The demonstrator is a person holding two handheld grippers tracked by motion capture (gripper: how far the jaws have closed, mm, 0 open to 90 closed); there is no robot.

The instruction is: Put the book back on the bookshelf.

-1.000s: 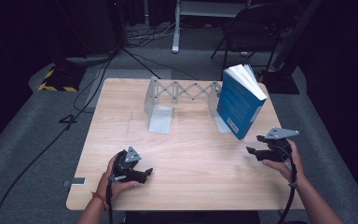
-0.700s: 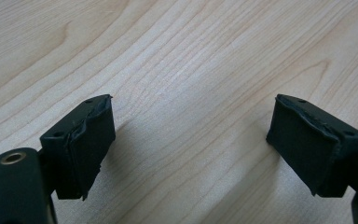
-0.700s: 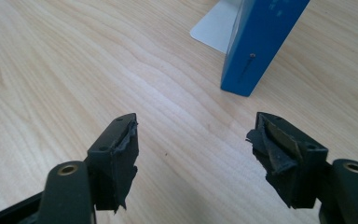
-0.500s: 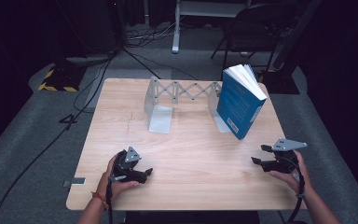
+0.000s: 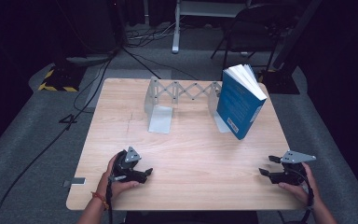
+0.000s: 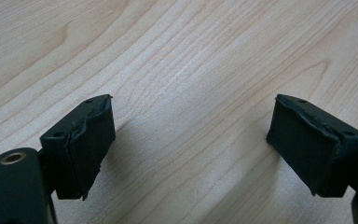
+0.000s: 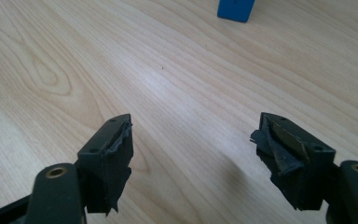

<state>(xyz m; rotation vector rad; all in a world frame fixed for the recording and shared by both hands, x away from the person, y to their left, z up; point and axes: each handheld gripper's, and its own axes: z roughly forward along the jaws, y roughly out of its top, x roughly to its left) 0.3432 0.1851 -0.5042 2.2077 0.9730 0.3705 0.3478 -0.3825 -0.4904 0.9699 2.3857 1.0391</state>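
We see the left hand-held gripper released, empty above the tabletop. The right hand-held gripper has just been opening, empty. The blue book seemingly leans against the rack.

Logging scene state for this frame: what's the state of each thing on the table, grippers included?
Blue paperback book: standing on its lower edge, tilted, leaning against the rack's right end.
Grey metal expandable book rack: upright, stretched open, nothing between its ends.
Left gripper: open, nothing between the jaws, low over the table.
Right gripper: open, nothing between the jaws, which have just been opening.
Light wooden table: bare between the grippers.
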